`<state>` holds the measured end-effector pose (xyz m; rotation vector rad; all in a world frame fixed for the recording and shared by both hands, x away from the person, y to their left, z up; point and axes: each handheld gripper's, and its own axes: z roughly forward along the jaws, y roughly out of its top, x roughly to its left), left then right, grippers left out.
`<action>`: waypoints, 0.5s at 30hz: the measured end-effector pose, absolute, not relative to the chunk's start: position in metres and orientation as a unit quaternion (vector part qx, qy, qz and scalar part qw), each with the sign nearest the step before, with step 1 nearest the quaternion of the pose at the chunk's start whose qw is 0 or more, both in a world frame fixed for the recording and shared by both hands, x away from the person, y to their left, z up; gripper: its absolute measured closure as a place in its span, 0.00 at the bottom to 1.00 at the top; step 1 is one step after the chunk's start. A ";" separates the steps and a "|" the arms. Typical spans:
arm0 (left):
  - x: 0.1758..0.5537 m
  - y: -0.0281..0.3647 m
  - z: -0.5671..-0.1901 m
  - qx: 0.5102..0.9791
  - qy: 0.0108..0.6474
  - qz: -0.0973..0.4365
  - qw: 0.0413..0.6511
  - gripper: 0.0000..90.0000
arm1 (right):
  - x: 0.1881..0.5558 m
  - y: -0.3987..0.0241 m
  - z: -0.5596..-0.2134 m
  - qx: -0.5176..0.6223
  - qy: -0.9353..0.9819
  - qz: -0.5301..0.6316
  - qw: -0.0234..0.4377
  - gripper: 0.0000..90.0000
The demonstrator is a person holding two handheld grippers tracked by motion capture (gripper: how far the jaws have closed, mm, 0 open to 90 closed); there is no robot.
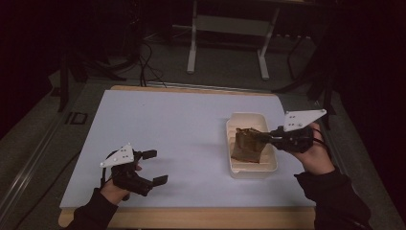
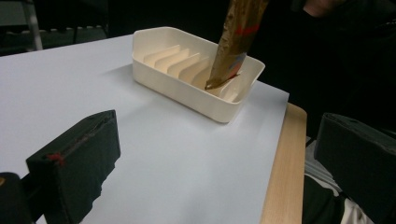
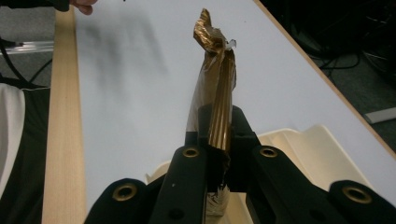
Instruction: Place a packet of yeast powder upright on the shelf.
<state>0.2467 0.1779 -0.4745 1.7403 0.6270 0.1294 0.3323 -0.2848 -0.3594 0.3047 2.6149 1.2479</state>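
A brown-gold foil packet (image 1: 247, 143) hangs upright in a cream slotted tray (image 1: 244, 171) on the right of the white table top. My right gripper (image 1: 264, 137) comes in from the right and is shut on the packet's upper edge; in the right gripper view the crinkled packet (image 3: 215, 88) stands pinched between the two black jaws. From the left gripper view, the packet's (image 2: 235, 42) lower corner rests inside the tray (image 2: 187, 88). My left gripper (image 1: 155, 167) lies near the front left of the table, open, with nothing between its fingers (image 2: 77, 163).
The white table top (image 1: 172, 134) has a wooden strip along its front edge (image 1: 191, 218). Beyond the table stand a white frame's legs (image 1: 192, 52) and cables on a dark floor. A dark sleeve (image 1: 335, 196) enters at the bottom right.
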 end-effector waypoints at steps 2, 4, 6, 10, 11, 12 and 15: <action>0.246 0.178 -0.475 0.750 0.270 0.057 0.601 0.01 | 0.333 -0.283 -0.364 0.104 0.891 0.427 0.111 0.98; 0.246 0.178 -0.475 0.750 0.271 0.056 0.600 0.01 | 0.334 -0.282 -0.368 0.107 0.892 0.428 0.104 0.97; 0.246 0.178 -0.476 0.749 0.272 0.055 0.601 0.01 | 0.335 -0.283 -0.373 0.111 0.891 0.430 0.096 0.97; 0.246 0.177 -0.477 0.750 0.272 0.052 0.600 0.01 | 0.338 -0.284 -0.383 0.120 0.895 0.420 0.089 0.97; 0.246 0.176 -0.477 0.751 0.272 0.051 0.600 0.01 | 0.339 -0.284 -0.387 0.121 0.896 0.418 0.086 0.97; 0.246 0.176 -0.478 0.751 0.271 0.052 0.600 0.01 | 0.339 -0.284 -0.390 0.124 0.897 0.416 0.082 0.97; 0.246 0.177 -0.478 0.751 0.272 0.052 0.599 0.01 | 0.341 -0.284 -0.403 0.130 0.898 0.415 0.074 0.97</action>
